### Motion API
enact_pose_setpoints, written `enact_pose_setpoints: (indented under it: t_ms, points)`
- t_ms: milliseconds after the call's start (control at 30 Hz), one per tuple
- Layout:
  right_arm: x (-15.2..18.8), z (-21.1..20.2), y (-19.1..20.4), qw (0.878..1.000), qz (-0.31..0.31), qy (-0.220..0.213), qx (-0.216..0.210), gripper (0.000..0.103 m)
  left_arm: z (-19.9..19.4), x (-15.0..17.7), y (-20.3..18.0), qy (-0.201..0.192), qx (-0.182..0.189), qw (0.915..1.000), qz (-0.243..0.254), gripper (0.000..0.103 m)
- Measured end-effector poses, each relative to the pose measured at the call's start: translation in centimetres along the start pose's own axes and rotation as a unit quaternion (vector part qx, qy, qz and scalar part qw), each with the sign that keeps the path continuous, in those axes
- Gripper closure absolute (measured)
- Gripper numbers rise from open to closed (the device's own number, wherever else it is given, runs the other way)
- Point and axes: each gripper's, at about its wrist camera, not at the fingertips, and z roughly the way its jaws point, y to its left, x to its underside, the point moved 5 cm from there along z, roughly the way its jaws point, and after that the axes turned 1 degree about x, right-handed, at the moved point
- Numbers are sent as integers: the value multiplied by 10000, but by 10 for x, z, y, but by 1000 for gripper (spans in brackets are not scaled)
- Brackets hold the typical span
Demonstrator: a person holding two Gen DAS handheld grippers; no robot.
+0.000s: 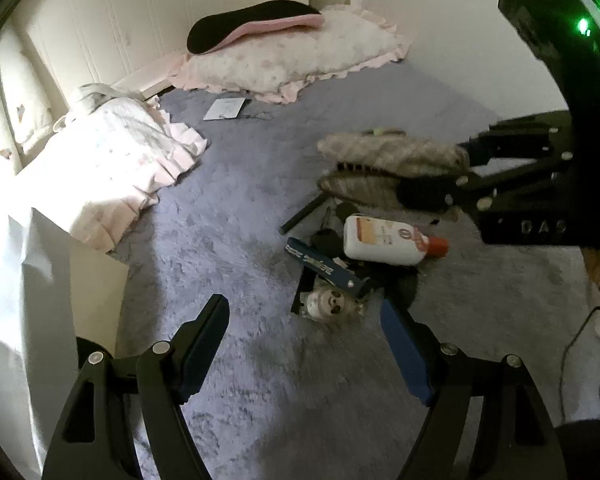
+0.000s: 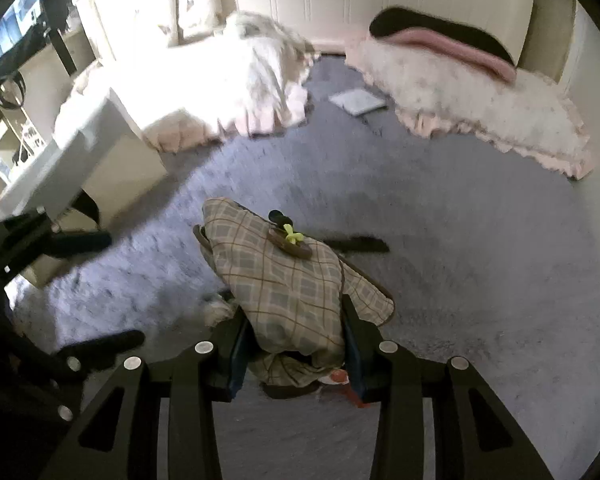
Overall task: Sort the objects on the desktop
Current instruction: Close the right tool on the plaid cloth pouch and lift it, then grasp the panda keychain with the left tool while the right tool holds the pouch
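Observation:
A plaid fabric pouch [image 2: 288, 292] with a small yellow-green bow is clamped between my right gripper's [image 2: 296, 344] fingers, lifted above the grey fluffy blanket [image 2: 460, 264]. In the left wrist view the same pouch [image 1: 392, 164] hangs from the right gripper [image 1: 456, 176] above a pile: a white bottle with a red cap [image 1: 388, 242], a blue box [image 1: 324, 266], a small skull-patterned item [image 1: 328, 302] and dark objects. My left gripper [image 1: 304, 316] is open and empty, just in front of the pile.
A white box [image 1: 48, 280] stands at the left. Pink frilled bedding [image 1: 112, 160] and a pillow [image 1: 292, 56] lie at the back, with a flat white card [image 1: 225, 109] between them. A cable [image 1: 576, 336] runs at the right.

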Motion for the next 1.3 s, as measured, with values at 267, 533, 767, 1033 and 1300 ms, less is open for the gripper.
enact_pose_setpoints:
  t_ms: [267,533,767,1033,1300]
  points:
    - [7,-38,11,9994,240,-111,226,66,34,6,3,78,84,9999,-1,25]
    - [41,-44,-11,9966,798,-209,45,66,102,13,-5,514,-154,9985,130,25]
    - [61,-31,-29,9947,1013,-135,-143,66,111,12,-12,496,437,9978,40,25]
    - [69,-17,-39,9912,1265,-143,-362,66,117,20,-2,462,874,9950,-168,25]
    - [71,-11,-42,9887,1365,-180,-593,66,133,21,-24,474,748,9958,221,33]
